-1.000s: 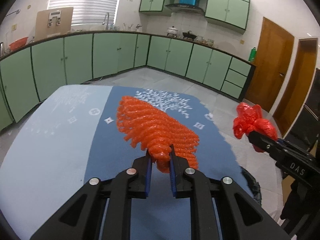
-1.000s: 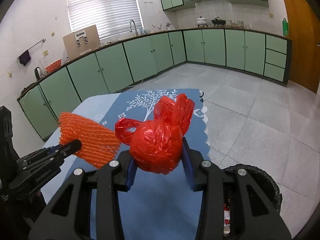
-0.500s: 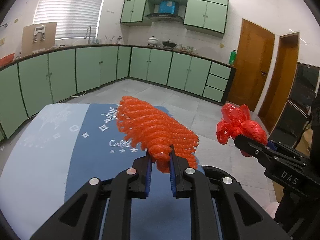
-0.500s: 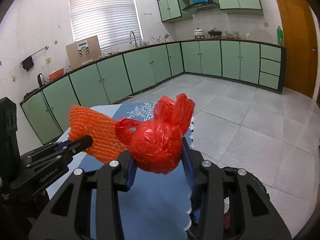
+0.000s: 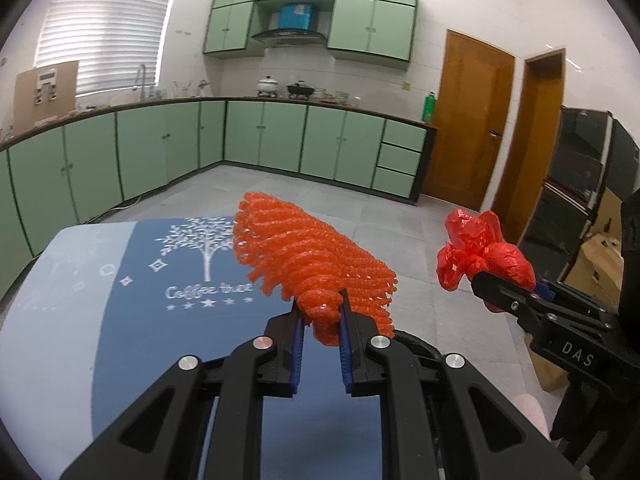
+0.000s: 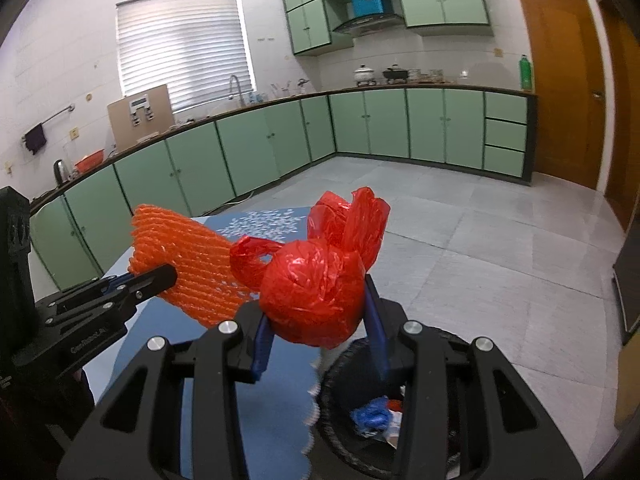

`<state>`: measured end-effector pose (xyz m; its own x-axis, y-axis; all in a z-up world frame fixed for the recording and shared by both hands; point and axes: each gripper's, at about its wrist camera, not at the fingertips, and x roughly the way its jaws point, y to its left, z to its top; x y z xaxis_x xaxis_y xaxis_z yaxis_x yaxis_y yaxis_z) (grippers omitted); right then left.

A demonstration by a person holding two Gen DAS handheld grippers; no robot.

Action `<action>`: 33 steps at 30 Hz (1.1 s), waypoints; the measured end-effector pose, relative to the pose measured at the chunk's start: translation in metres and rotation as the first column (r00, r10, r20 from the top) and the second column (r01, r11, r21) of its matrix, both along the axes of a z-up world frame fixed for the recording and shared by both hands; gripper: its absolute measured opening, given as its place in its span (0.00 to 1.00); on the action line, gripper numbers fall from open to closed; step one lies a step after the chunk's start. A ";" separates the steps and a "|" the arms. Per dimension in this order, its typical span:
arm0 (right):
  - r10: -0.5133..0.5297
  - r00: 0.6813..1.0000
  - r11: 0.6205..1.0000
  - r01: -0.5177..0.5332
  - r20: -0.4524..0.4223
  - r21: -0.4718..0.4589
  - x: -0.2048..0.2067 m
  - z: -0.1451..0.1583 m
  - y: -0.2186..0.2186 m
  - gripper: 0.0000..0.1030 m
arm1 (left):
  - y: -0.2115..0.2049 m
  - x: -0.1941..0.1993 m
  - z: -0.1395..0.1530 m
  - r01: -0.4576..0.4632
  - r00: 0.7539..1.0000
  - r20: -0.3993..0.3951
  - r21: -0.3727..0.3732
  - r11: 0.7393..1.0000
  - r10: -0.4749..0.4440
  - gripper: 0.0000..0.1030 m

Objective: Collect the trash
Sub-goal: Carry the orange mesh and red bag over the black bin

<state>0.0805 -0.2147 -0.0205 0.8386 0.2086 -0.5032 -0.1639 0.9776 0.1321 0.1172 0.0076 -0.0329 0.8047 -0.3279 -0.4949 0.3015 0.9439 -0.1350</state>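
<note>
My left gripper (image 5: 320, 312) is shut on an orange foam fruit net (image 5: 304, 256), which sticks out ahead of the jaws above the blue tablecloth (image 5: 160, 320). My right gripper (image 6: 316, 312) is shut on a knotted red plastic bag (image 6: 316, 292). From the left wrist view that red plastic bag (image 5: 484, 256) and the right gripper (image 5: 492, 292) hang to the right, past the table's edge. The orange net (image 6: 188, 264) and the left gripper (image 6: 160, 276) show at the left of the right wrist view. A black trash bin (image 6: 360, 440) with scraps inside sits below the right gripper.
The bin's rim (image 5: 420, 346) shows just beyond the left fingers, at the table's right edge. Green cabinets (image 5: 160, 152) line the far walls, with tiled floor (image 6: 500, 240) between. Wooden doors (image 5: 468, 120) and cardboard boxes (image 5: 596, 264) stand at the right.
Both grippers have moved right and slightly up, each still holding its item. The bin has come into view below the right gripper, and the table has slid left.
</note>
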 end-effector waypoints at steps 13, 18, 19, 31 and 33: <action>-0.124 0.992 0.992 0.124 -0.009 -0.026 -0.030 -0.013 -0.062 0.37 | -0.058 -0.010 -0.007 0.130 0.992 -0.009 0.016 0.991 -0.129 0.15; -0.158 0.987 0.987 0.157 -0.021 -0.029 -0.038 -0.022 -0.078 0.37 | -0.076 -0.007 -0.015 0.173 0.985 -0.028 0.027 0.985 -0.172 0.15; -0.162 0.987 0.987 0.161 -0.024 -0.030 -0.038 -0.023 -0.081 0.37 | -0.080 -0.005 -0.017 0.181 0.983 -0.033 0.029 0.983 -0.180 0.15; -0.215 0.973 0.976 0.213 -0.078 -0.037 -0.033 -0.051 -0.105 0.37 | -0.114 0.005 -0.037 0.232 0.971 -0.067 0.062 0.971 -0.228 0.15; -0.219 0.972 0.976 0.217 -0.091 -0.033 -0.029 -0.055 -0.108 0.37 | -0.118 0.009 -0.041 0.235 0.970 -0.073 0.069 0.969 -0.230 0.15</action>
<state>0.0516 -0.3224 -0.0759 0.8118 0.0137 -0.5837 0.0654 0.9913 0.1142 0.1259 -0.1103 -0.0740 0.6764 -0.4615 -0.5740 0.5072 0.8570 -0.0915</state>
